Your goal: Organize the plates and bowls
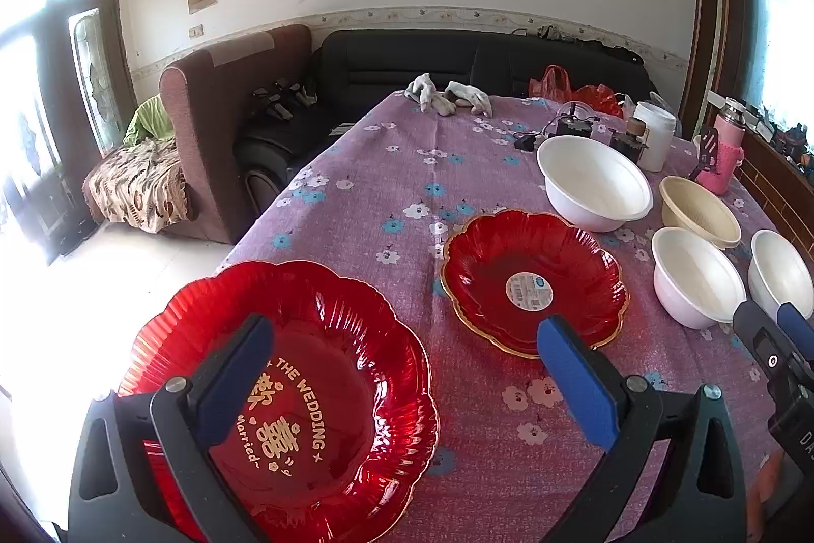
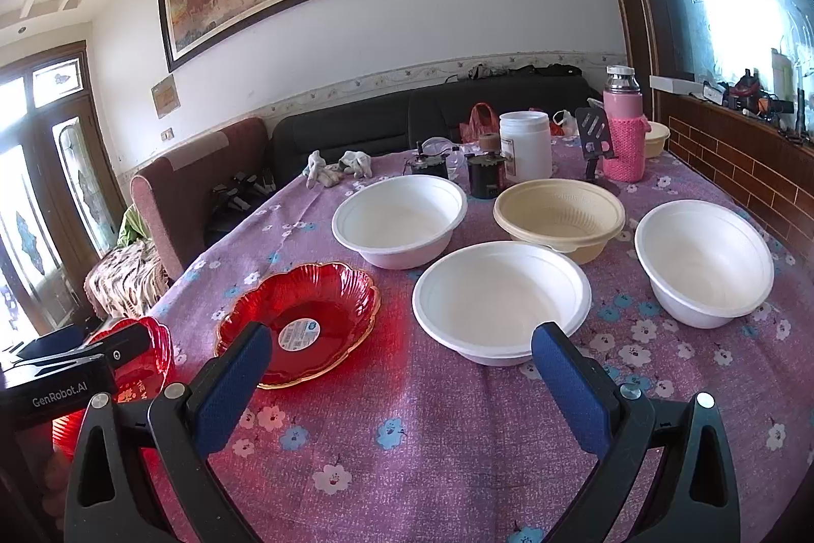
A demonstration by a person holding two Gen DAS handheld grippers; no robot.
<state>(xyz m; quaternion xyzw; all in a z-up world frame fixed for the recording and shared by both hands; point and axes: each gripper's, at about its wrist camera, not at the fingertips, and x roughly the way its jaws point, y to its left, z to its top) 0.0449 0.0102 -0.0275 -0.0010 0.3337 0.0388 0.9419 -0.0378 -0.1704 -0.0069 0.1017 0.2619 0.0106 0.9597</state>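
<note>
Nothing looks sorted yet: every dish sits singly on the tablecloth [image 2: 407, 431], none stacked. The left gripper [image 1: 407, 370] is spread wide, holding nothing, over the wedding plate [image 1: 325, 395] at the near left edge. The right gripper [image 2: 402, 370] is likewise wide apart and empty, poised before the near bowl [image 2: 501, 298].

Just beyond lies the sticker plate [image 2: 300, 324], bare except for its label. To the right stands a second white bowl [image 2: 704, 263]; behind, a beige bowl [image 2: 559, 215] and a third white bowl [image 2: 399, 220]. All look empty (the beige one's bottom is partly hidden). I judge that stacking the two plates and nesting the four bowls all remains to be done.
</note>
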